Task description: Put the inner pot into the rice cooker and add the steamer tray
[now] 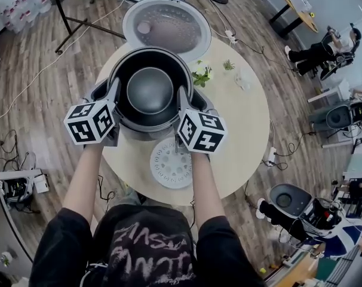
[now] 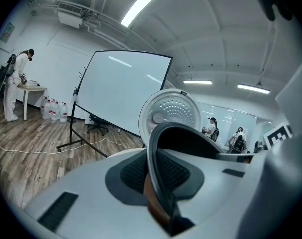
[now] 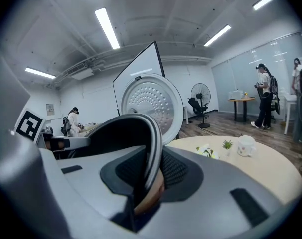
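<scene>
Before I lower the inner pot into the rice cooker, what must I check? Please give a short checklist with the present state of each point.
1. Left gripper shut on the inner pot rim: ok.
2. Right gripper shut on the opposite rim: ok.
3. Rice cooker lid open: ok.
4. Pot lined up over the rice cooker: ok in the head view.
5. Pot fully seated: cannot tell.
6. Steamer tray lying free on the table: ok.

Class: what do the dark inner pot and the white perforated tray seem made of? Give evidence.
The dark round inner pot looks like coated metal, satin: thin rim, soft sheen. The white round perforated steamer tray is likely matte plastic: uniform white, moulded holes.
</scene>
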